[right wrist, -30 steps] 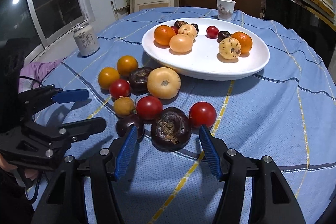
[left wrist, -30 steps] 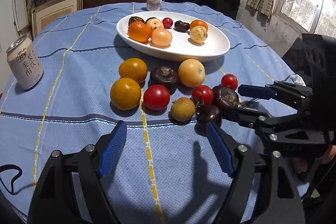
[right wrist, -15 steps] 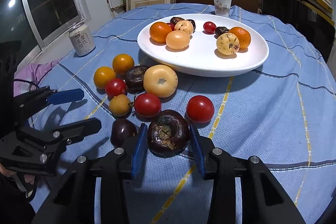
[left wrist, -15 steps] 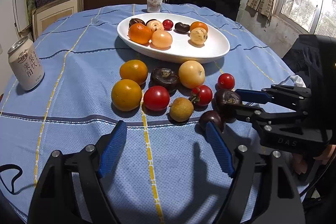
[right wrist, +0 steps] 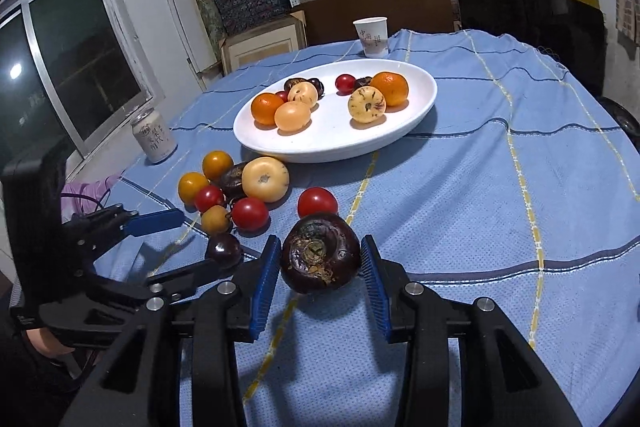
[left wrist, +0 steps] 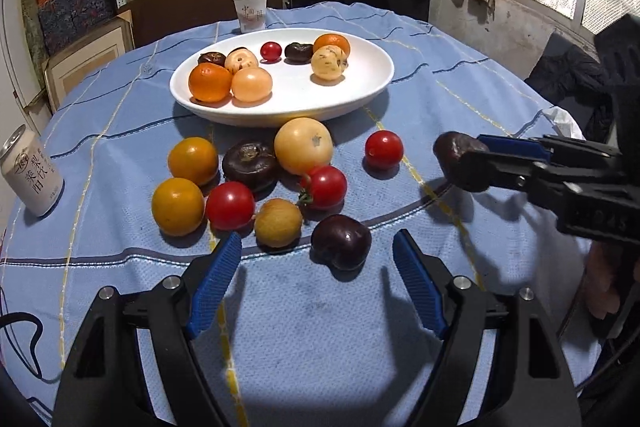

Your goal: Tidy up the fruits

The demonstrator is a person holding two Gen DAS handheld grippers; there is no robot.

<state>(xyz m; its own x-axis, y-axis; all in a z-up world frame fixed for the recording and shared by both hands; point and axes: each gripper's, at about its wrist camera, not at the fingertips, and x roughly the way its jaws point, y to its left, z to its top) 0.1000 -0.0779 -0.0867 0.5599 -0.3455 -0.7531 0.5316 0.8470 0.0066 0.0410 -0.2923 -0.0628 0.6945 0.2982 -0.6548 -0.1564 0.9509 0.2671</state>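
Several loose fruits lie on the blue cloth before a white plate [left wrist: 376,83] [right wrist: 424,99] that holds several more. My right gripper [right wrist: 320,241] [left wrist: 468,155] is shut on a wrinkled dark brown fruit [right wrist: 320,255] [left wrist: 454,149], held just above the cloth, right of the cluster. My left gripper [left wrist: 318,239] [right wrist: 198,243] points down at the near edge of the cluster. Its jaws are closing, with a glossy dark plum [left wrist: 341,241] [right wrist: 224,247] between the fingertips and gaps on both sides. A small tan fruit [left wrist: 278,223] sits just left of the plum.
A drink can [left wrist: 30,173] [right wrist: 154,141] stands at the table's left edge. A paper cup [left wrist: 250,13] [right wrist: 372,37] stands behind the plate. Dark chairs and stacked shelves line the far side. Bare cloth shows to the right of the fruit.
The right gripper closed on the dark brown fruit and carried it up and away from the cluster. The left gripper moved in so the dark plum now sits between its fingertips.
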